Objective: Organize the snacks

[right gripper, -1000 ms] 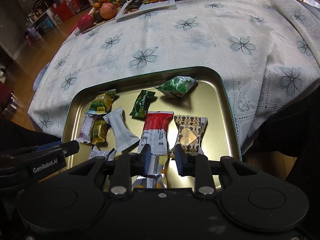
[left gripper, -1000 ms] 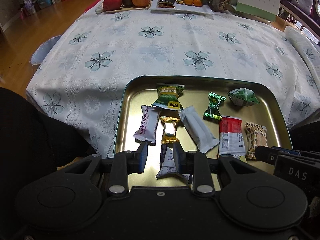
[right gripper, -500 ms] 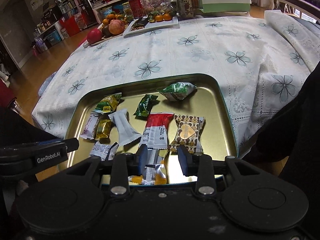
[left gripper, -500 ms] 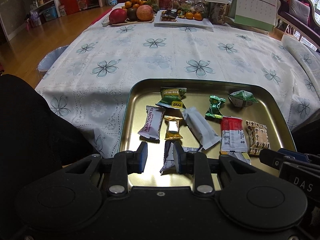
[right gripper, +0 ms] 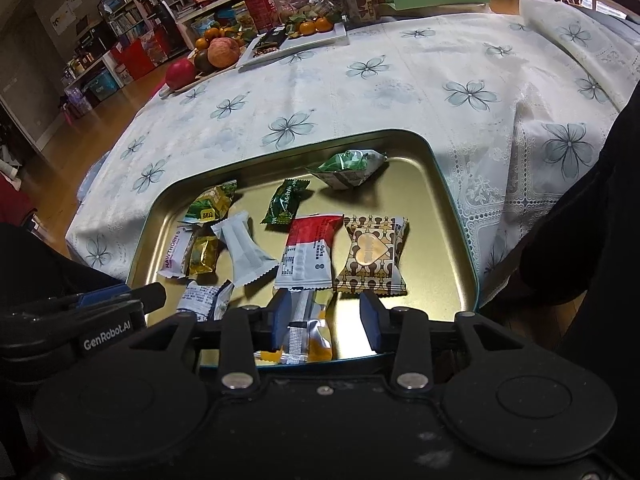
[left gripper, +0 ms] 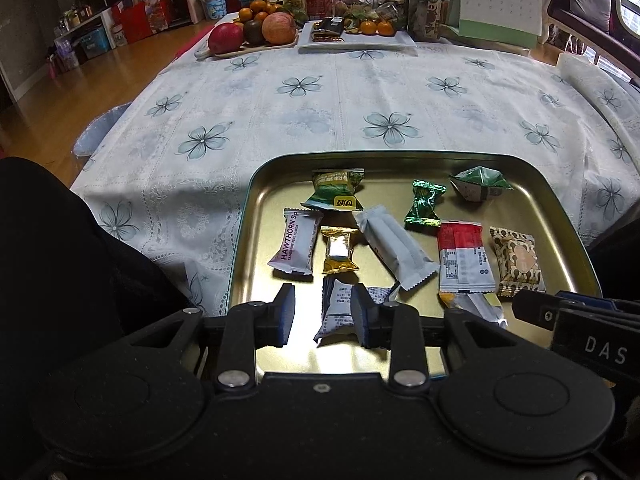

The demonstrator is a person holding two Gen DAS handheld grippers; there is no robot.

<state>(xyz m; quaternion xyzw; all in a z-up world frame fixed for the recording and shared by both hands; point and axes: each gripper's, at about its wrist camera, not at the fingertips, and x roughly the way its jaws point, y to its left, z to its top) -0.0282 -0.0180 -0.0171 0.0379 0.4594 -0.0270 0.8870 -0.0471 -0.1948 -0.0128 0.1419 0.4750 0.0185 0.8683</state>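
A gold tin tray (left gripper: 276, 196) holds several wrapped snacks, among them a Hawthorn bar (left gripper: 294, 242), a gold candy (left gripper: 339, 250) and a red-white packet (left gripper: 462, 260). My left gripper (left gripper: 323, 316) hovers over the tray's near edge with its jaws opening. A white-blue packet (left gripper: 340, 312) lies on the tray between them, close to the right finger, and is not pinched. My right gripper (right gripper: 325, 320) is also opening over the tray (right gripper: 432, 240). A silver-orange packet (right gripper: 304, 332) lies loose between its fingers, beside the left one. A brown heart packet (right gripper: 370, 258) sits just ahead.
The tray rests at the near edge of a table under a flowered cloth (left gripper: 320, 112). A fruit board (left gripper: 256, 36), a white plate (left gripper: 360, 40), jars and a calendar (left gripper: 496, 4) stand at the far end. Dark clothing of the person flanks the tray.
Both pairs of jaws have spread wider. The right gripper has let go of the silver-orange packet, which now lies on the tray. Both views have tipped up slightly.
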